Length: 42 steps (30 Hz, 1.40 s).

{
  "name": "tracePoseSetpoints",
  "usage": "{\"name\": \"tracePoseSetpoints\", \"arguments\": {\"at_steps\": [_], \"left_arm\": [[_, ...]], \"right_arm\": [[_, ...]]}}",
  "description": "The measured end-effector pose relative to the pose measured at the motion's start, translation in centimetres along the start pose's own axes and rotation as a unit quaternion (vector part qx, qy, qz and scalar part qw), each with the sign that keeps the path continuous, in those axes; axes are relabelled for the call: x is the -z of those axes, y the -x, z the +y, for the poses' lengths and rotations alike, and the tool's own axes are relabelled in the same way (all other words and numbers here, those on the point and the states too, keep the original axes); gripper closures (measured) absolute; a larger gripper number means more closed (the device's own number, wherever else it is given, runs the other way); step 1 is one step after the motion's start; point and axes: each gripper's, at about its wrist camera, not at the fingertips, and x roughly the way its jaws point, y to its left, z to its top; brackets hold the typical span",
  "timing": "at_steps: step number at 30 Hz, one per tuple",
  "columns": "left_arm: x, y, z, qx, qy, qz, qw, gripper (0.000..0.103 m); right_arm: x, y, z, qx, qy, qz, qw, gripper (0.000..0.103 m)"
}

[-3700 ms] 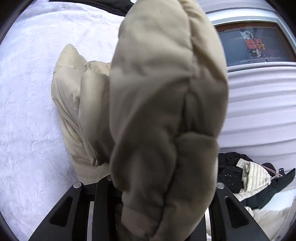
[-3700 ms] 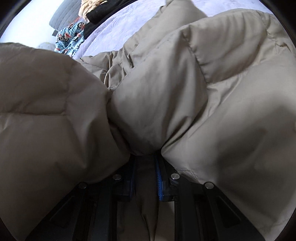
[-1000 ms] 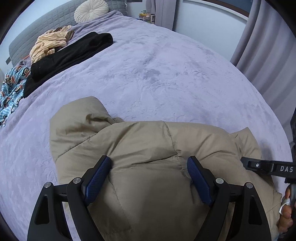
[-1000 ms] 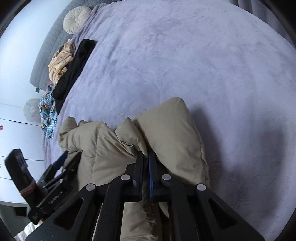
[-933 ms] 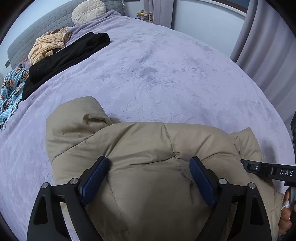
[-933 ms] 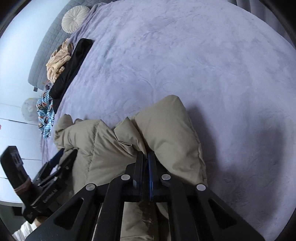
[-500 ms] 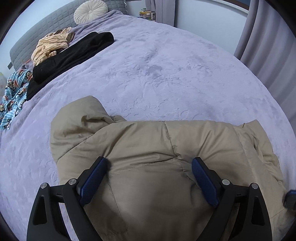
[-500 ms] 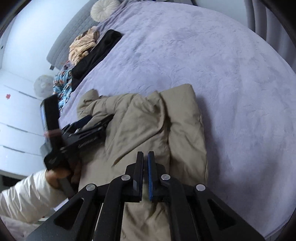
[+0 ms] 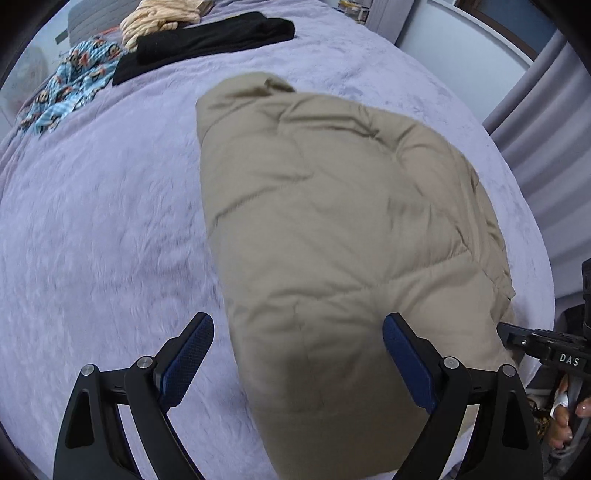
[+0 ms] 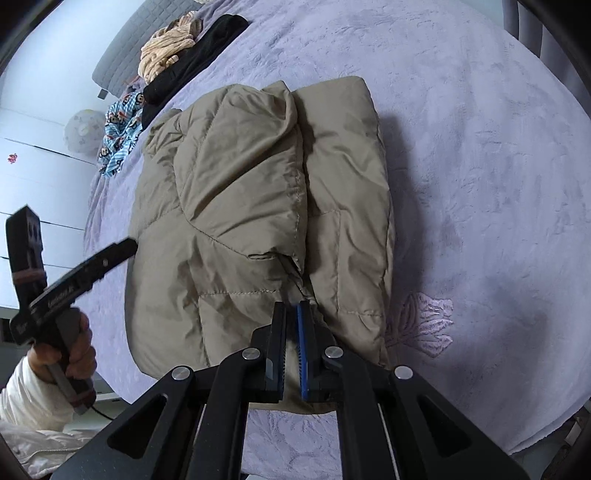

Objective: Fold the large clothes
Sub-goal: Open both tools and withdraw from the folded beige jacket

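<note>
Fingers of the left gripper (image 9: 297, 356) are standing wide apart and holding nothing, hovering over the near end of the beige puffer jacket (image 9: 343, 236); fingers of the right gripper (image 10: 291, 325) are sitting nearly closed with nothing between them, poised above the jacket's near edge. Jacket is lying folded into a thick bundle on the lilac bedspread (image 10: 480, 155), one layer overlapping another. At the far left of the bed, a black garment (image 9: 207, 40), a cream knit garment (image 9: 162, 18) and a blue patterned cloth (image 9: 70, 92) are lying together. A hand (image 10: 70, 350) in a white sleeve is holding the left gripper's handle.
</note>
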Motion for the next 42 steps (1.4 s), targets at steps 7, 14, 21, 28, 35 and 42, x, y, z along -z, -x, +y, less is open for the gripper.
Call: {"name": "tracePoseSetpoints", "arguments": {"at_steps": [7,14,21,28,35,42], "left_arm": [[1.3,0.6,-0.1,-0.003,0.008,0.003,1.0,0.009],[1.9,1.2,0.9,0.009,0.02,0.006,0.9998,0.009],[3.1,2.4,1.8,-0.004,0.013,-0.001,0.9999,0.007],[4.3,3.2,3.3,-0.015,0.012,-0.006,0.9998,0.0],[5.3,3.6,3.9,-0.023,0.005,-0.009,0.9997,0.0],[4.8,3.1,5.3,-0.045,0.031,0.002,0.9985,0.0]], "right_arm": [[0.6,-1.3,-0.2,0.025,-0.004,0.028,0.999,0.097],[0.6,-1.2,0.7,0.049,-0.016,0.022,0.998,0.097],[1.3,0.0,2.5,0.058,-0.03,-0.012,0.998,0.096],[2.4,1.3,2.9,0.066,-0.042,-0.034,0.996,0.096],[4.0,2.1,4.1,0.078,-0.042,-0.048,0.995,0.096],[3.8,3.3,4.9,0.069,-0.033,-0.053,0.996,0.095]]}}
